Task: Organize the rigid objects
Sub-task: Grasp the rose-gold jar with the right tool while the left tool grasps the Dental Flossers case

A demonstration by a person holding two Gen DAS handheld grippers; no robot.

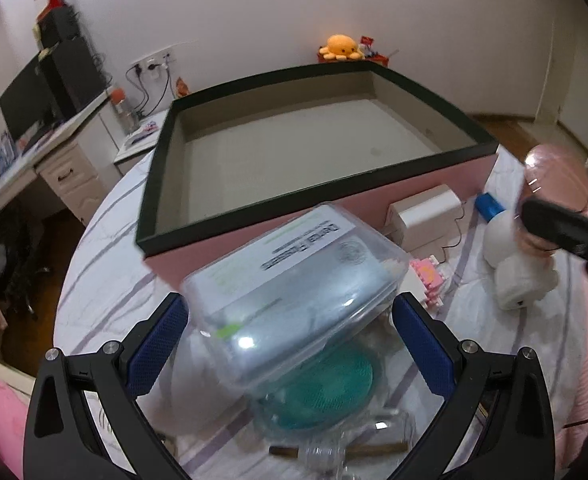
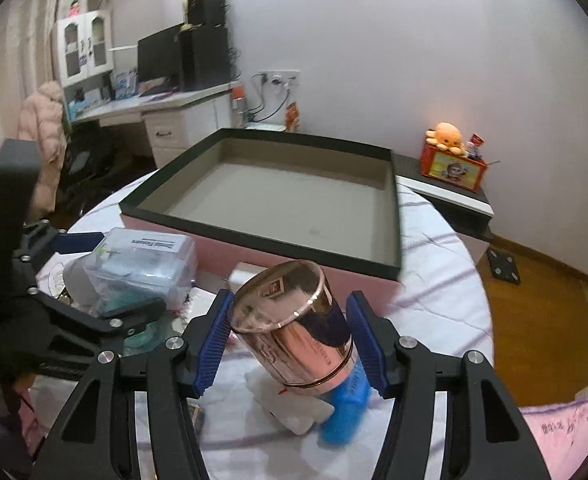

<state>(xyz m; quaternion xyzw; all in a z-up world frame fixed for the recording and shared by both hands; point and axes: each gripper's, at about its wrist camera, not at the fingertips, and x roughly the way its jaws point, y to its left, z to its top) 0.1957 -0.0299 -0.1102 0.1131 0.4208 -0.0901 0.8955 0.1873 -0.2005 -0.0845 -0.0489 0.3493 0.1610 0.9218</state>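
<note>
Right gripper (image 2: pixel 290 338): fingers clamped on shiny rose-gold metal cylindrical tin (image 2: pixel 294 324), lifted and tilted, short of shallow pink box with black rim (image 2: pixel 393 216). Risk: slick curved wall slipping, or snagging rim.

Left gripper (image 1: pixel 290 344): fingers apparently pinching clear plastic lidded case (image 1: pixel 294 296), raised off bed. Risk: glossy sides, loose hold.

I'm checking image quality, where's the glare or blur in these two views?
Left wrist view: bright glare spots on the clear plastic box; the pink tin at the right edge is motion-blurred. Right wrist view: mirror reflections across the pink tin; fisheye bends the tray rim.
</note>
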